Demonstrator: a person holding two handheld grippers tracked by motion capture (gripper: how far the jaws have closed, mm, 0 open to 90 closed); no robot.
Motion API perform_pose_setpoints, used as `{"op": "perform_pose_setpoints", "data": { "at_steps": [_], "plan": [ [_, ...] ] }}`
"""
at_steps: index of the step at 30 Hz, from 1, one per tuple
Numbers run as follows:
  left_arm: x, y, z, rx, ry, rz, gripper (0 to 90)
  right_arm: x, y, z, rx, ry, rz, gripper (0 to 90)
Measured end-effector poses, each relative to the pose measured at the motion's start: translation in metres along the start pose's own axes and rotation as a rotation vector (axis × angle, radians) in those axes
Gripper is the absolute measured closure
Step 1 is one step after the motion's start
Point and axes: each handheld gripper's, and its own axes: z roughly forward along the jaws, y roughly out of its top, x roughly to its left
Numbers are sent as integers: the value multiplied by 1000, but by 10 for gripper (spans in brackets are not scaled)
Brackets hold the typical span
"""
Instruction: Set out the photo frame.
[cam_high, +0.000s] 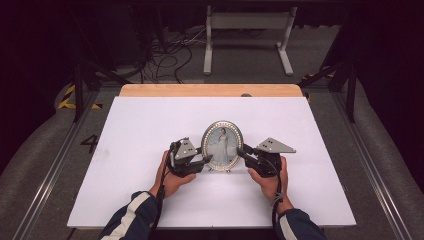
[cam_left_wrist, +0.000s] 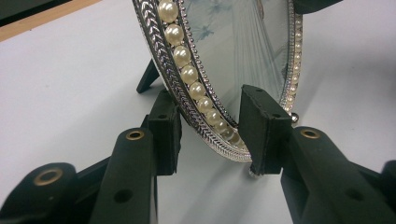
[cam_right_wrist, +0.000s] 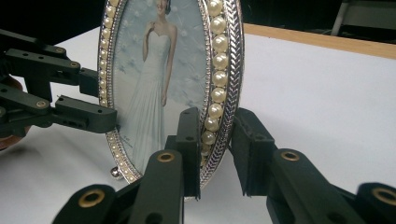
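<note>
White table (cam_high: 150, 150); frame's rear stand (cam_left_wrist: 148, 77) beside fingers (cam_left_wrist: 163, 135).

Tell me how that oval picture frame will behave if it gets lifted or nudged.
The oval picture frame looks rigid: a metal rim with pearl beads, so it should not flex. It stands upright on a thin back strut and small ball feet, so a push would probably tip it. The glossy rim may slip between each tool's pads, and the glazed front seems breakable.
</note>
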Motion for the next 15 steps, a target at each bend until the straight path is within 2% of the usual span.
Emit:
{"op": "perform_pose_setpoints", "data": {
  "at_steps": [7, 15],
  "plan": [
    [0, 0, -1, 5, 3, 8, 594, 3, -1, 0, 9, -14, -29, 730],
    [0, 0, -2, 12, 10, 18, 583, 6, -3, 2, 33, -6, -43, 710]
  ]
}}
